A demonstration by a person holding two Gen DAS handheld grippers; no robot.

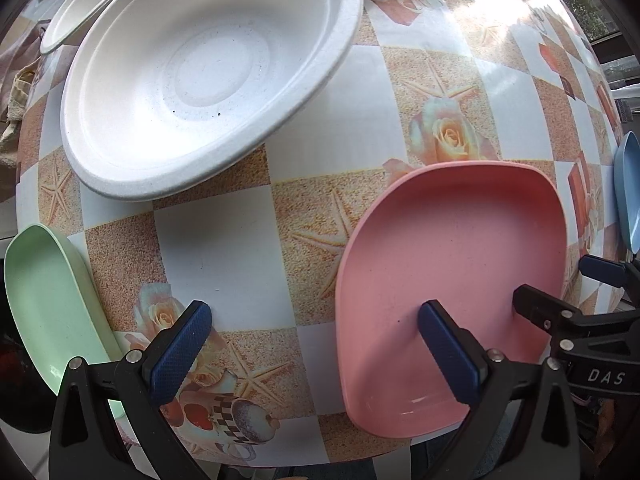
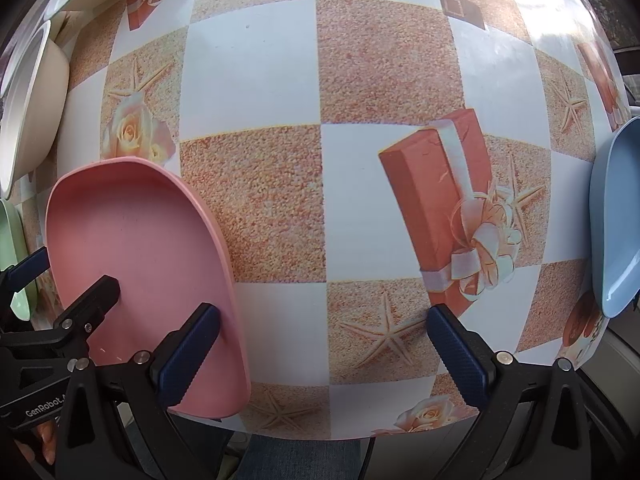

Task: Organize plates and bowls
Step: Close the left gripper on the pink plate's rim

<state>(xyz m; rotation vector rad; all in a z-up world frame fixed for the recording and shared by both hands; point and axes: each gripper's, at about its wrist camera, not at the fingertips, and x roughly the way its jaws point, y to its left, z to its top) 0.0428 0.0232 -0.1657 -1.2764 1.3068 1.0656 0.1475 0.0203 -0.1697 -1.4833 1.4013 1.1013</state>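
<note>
A pink plate [image 1: 452, 280] lies at the table's near edge; it also shows in the right wrist view [image 2: 140, 248]. A large white bowl [image 1: 208, 76] sits behind it to the left, with another white dish [image 1: 80, 12] beyond. A green plate [image 1: 48, 296] lies at the far left and a blue plate [image 2: 616, 216] at the far right. My left gripper [image 1: 316, 344] is open, its right finger over the pink plate. My right gripper [image 2: 320, 352] is open over the bare tablecloth, its left finger at the pink plate's right rim.
A checkered tablecloth [image 2: 248, 80] with starfish, roses and gift boxes covers the table. A cream bowl [image 2: 36, 100] stands at the left edge of the right wrist view. The table's near edge [image 2: 304, 436] runs just under both grippers.
</note>
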